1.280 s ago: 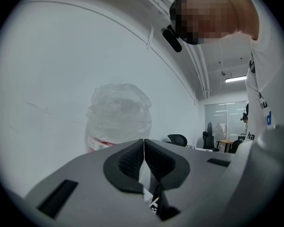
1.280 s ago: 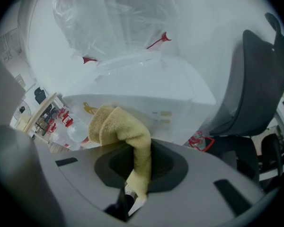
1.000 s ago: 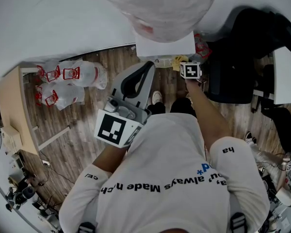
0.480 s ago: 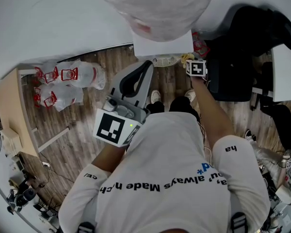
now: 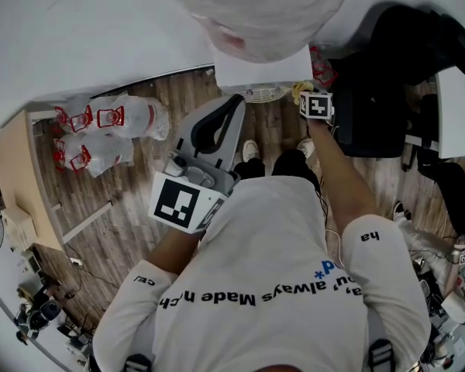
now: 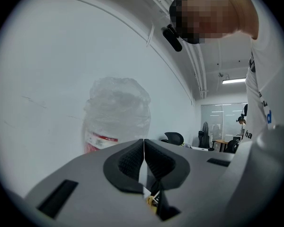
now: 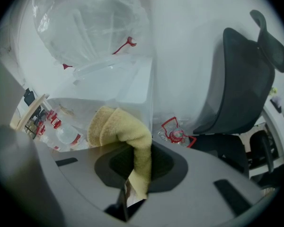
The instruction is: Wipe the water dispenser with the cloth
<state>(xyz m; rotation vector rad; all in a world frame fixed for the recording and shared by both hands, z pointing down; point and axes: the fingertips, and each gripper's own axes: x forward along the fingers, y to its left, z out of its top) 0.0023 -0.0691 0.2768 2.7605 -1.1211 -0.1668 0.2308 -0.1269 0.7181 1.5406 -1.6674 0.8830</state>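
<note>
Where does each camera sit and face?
Head view: on the person's head, facing steeply down at the water dispenser; shows shirt, left arm, right arm, left gripper, right gripper.
Left gripper view: on the left gripper, facing along shut jaws to the bottle and wall; shirt at right.
Right gripper view: on the right gripper, facing the water dispenser; jaws shut on the cloth; no body shows.
Shared: the bottle shows in all three.

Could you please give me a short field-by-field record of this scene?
Left gripper: shut, empty
Right gripper: shut on the cloth
Cloth position: bunched at the dispenser edge; contact unclear
Cloth colour: yellow
Dispenser top: plastic-wrapped bottle
Nearby: black chair to the right
</note>
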